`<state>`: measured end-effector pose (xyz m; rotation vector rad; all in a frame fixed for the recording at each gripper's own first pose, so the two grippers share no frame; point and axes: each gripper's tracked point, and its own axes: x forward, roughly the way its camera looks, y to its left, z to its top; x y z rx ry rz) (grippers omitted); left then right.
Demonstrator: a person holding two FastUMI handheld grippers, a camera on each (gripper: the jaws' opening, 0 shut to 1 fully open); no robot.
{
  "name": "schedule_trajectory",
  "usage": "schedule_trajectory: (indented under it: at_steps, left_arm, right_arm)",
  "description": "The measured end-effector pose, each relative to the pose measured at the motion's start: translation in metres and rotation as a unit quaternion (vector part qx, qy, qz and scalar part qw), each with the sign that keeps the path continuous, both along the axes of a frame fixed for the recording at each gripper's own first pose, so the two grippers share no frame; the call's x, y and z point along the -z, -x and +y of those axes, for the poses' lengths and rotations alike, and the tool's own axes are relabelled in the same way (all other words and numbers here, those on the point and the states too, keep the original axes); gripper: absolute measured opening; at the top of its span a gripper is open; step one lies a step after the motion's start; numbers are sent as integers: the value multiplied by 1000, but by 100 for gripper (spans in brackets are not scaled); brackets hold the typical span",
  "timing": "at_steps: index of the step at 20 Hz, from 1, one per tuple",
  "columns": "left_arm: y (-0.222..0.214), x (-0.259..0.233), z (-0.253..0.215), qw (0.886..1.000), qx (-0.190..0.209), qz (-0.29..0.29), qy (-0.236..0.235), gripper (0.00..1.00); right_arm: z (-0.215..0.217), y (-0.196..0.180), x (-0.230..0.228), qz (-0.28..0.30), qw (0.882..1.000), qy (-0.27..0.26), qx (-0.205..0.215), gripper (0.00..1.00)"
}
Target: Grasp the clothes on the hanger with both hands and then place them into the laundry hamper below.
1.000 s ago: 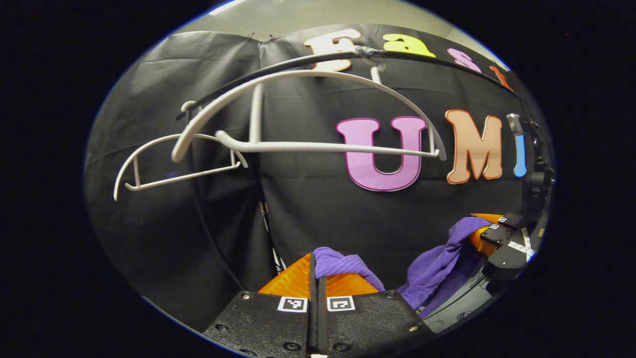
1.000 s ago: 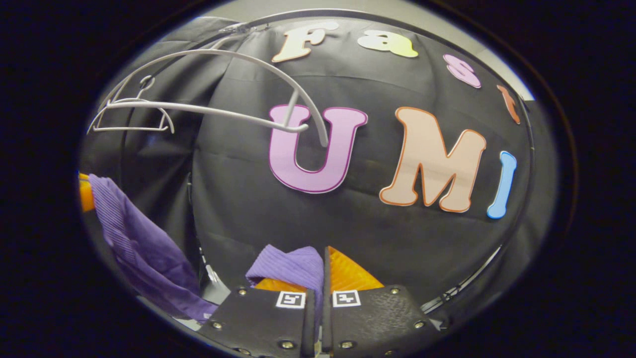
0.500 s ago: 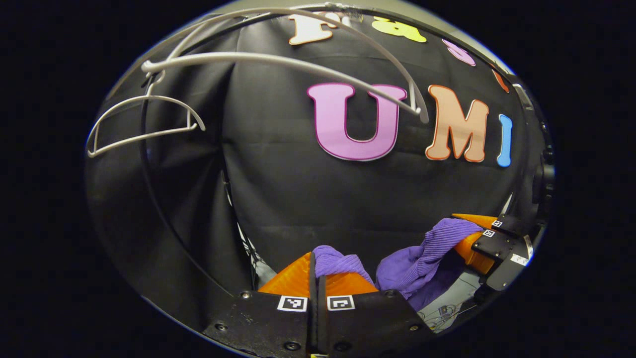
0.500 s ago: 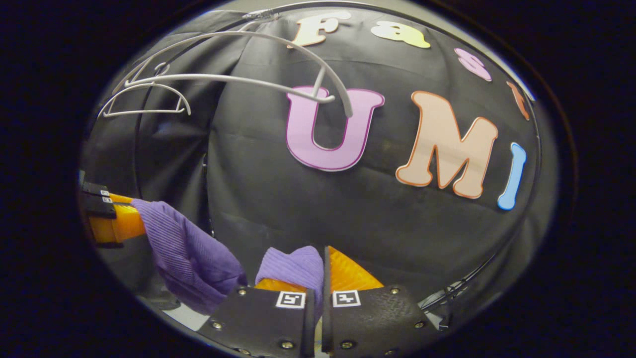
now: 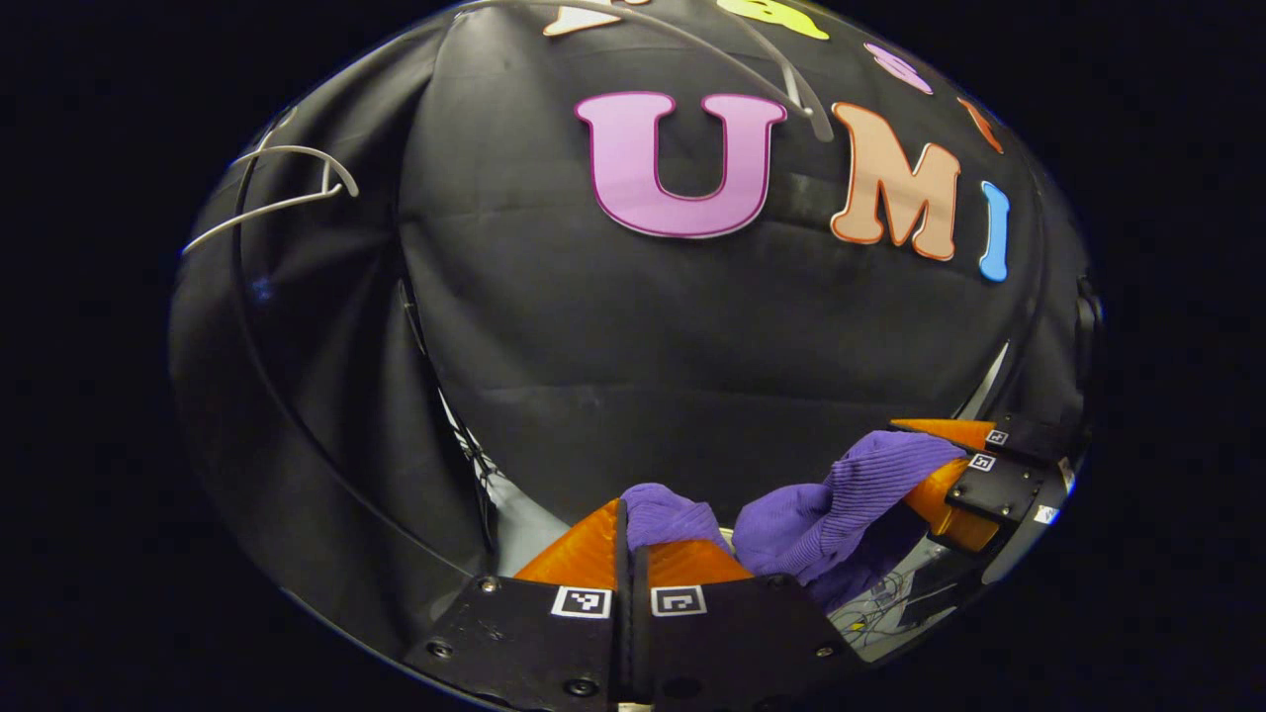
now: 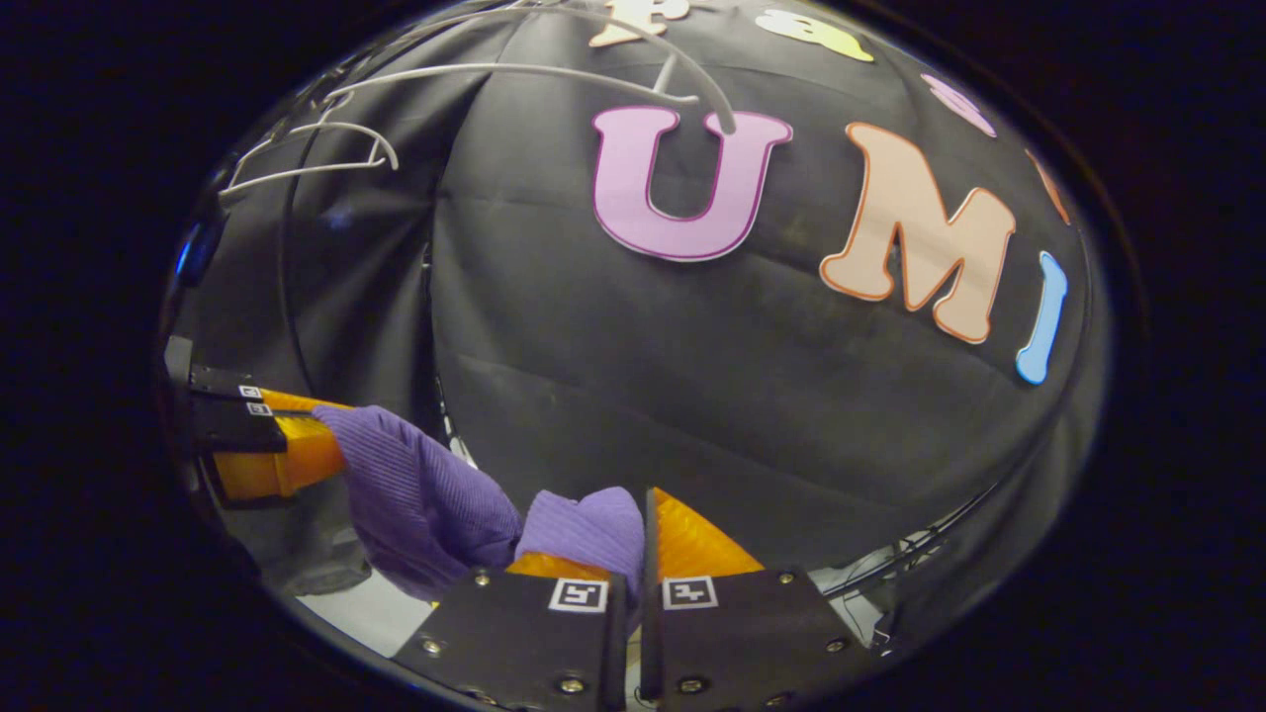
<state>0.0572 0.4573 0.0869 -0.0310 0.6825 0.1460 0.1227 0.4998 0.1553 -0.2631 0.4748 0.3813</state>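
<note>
**Purple garment pinched in both of your grippers, hangers bare above**

In the left gripper view, your left gripper (image 5: 629, 529) has its two fingers pressed together on a fold of the purple ribbed garment (image 5: 826, 504), which bunches up just above the fingertips. The cloth runs rightward from there to your right gripper (image 5: 940, 457) at the lower right edge, whose fingers pinch the other end.

In the right gripper view, your right gripper (image 6: 643, 524) is clamped on the purple ribbed garment (image 6: 425, 494) too, a wad of it pushed up beside the left finger. The cloth sags in a short loop between the two grips and reaches your left gripper (image 6: 316, 435) at the left edge.

Two white hangers hang bare against the black backdrop: the nearer white hanger (image 6: 554, 71) near the top, the farther white hanger (image 6: 316, 158) at the upper left. Below the garment you can make out a pale surface (image 6: 361, 613), probably the floor; it is too cramped to tell more.
</note>
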Motion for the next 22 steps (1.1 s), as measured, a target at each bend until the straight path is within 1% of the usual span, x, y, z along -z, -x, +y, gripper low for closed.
schedule_trajectory:
  at_steps: [6, 11, 12, 13, 14, 15, 17, 18, 19, 22]
  left_arm:
    - [6, 29, -6, 999, 11, 48, 6, 1]
    - [14, 49, -13, 996, 25, 83, 17, 1]
    - [16, 53, -14, 995, 27, 89, 21, 1]
    - [18, 57, -17, 995, 30, 95, 28, 3]
    - [19, 59, -23, 994, 34, 98, 38, 2]
    - [20, 60, -27, 993, 38, 102, 49, 6]
    - [20, 59, -28, 993, 43, 99, 48, 8]
    - [18, 58, -27, 993, 46, 96, 43, 15]
    - [16, 56, -28, 993, 49, 95, 42, 8]
    - [13, 55, -32, 993, 50, 94, 48, 10]
  right_arm:
    - [-3, 7, 40, 55, 998, 11, -1, 6]
    - [-3, 13, 59, 88, 996, 13, -1, 6]
    - [-3, 16, 62, 92, 996, 15, -2, 6]
    - [-2, 15, 59, 88, 996, 12, -3, 6]
    - [-2, 13, 57, 85, 996, 10, -3, 6]
    - [-1, 11, 55, 84, 996, 10, -4, 6]
    - [1, 11, 53, 80, 997, 11, -5, 6]
    - [1, 9, 52, 79, 997, 11, -5, 6]
    - [2, 9, 51, 78, 997, 11, -5, 6]
    - [2, 10, 52, 80, 997, 10, -3, 6]
